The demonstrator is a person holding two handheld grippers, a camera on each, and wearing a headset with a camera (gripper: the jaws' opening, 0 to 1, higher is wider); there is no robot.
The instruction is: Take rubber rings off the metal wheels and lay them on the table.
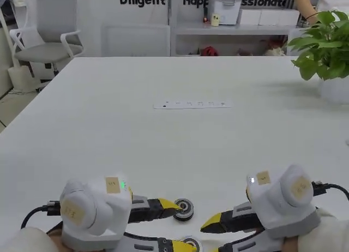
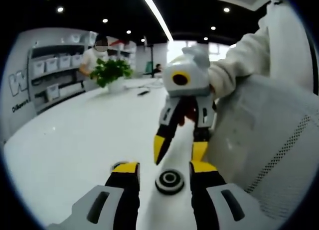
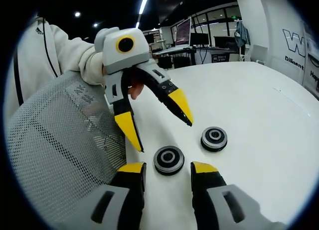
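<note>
Left tongs (image 2: pixel 163 167) and right tongs (image 3: pixel 168 165): white rounded housings, black jaws with yellow tips, tan stickers (image 1: pixel 113 184) on top, green LED (image 1: pixel 123 185) on the left unit. Black cable (image 1: pixel 35 213) exits each housing, at 9 and 3 o'clock in the head view. Off-white sleeves (image 3: pixel 70 56).

**Head view:** taken from above the near edge of the white table (image 1: pixel 180 126), facing forward and down along its length, with the left gripper (image 1: pixel 182 226) and right gripper (image 1: pixel 214 237) close under the lens at the lower edge. **Left gripper view and right gripper view:** each set low and near the tabletop, looking along its own jaws straight at the opposite gripper. All three views share the wheel (image 2: pixel 169 180) lying between the two grippers.
</note>
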